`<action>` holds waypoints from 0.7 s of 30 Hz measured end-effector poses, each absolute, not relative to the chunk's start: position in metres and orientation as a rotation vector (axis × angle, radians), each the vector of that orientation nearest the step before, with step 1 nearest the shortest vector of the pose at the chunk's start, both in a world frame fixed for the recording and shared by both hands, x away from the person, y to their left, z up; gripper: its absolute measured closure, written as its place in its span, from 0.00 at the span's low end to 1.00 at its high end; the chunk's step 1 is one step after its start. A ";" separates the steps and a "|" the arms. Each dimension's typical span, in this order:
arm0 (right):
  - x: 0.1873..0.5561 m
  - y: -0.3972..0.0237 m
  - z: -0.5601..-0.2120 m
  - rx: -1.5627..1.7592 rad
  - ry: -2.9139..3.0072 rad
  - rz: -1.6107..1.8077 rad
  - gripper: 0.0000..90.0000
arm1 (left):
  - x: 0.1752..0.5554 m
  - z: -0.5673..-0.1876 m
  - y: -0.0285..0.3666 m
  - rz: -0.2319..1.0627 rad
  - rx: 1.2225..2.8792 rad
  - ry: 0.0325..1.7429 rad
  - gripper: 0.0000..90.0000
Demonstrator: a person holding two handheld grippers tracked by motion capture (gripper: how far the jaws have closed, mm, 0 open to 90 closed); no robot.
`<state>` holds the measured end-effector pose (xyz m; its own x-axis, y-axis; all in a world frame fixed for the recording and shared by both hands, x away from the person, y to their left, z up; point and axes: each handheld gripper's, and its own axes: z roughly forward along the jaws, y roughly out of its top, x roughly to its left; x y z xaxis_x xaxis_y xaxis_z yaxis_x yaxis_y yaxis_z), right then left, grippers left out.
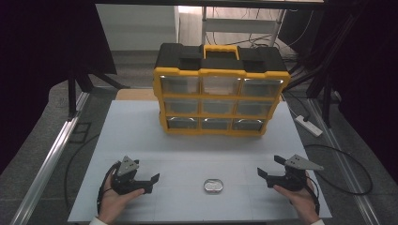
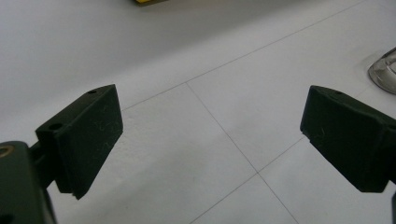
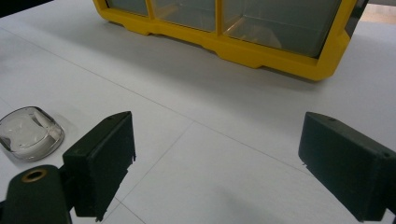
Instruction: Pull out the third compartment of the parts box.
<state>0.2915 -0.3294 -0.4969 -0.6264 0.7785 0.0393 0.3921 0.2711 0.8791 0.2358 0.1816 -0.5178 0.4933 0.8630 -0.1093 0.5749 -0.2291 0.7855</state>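
Both grippers, left [image 1: 152, 179] and right [image 1: 261, 174], rest with jaws open and empty on the table [image 1: 141, 136], flanking the small clear case [image 1: 214, 185]; approach stage, I judge, grasping it next.

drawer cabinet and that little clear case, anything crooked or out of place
Nothing stands out. The yellow drawer cabinet stands upright with all drawers shut, and the small clear case lies flat on the white table, apart from both grippers.
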 end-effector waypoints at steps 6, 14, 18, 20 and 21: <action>0.292 -0.332 -0.496 1.072 2.119 1.304 0.13 | 0.237 -0.519 0.183 0.443 1.924 1.191 0.07; 0.293 -0.330 -0.497 1.072 2.133 1.288 0.14 | 0.237 -0.518 0.183 0.445 1.929 1.183 0.07; 0.294 -0.330 -0.498 1.079 2.137 1.278 0.14 | 0.237 -0.518 0.182 0.445 1.930 1.177 0.07; 0.294 -0.330 -0.498 1.082 2.134 1.278 0.14 | 0.237 -0.518 0.182 0.446 1.930 1.176 0.07; 0.294 -0.330 -0.498 1.082 2.127 1.280 0.13 | 0.237 -0.518 0.182 0.446 1.931 1.173 0.07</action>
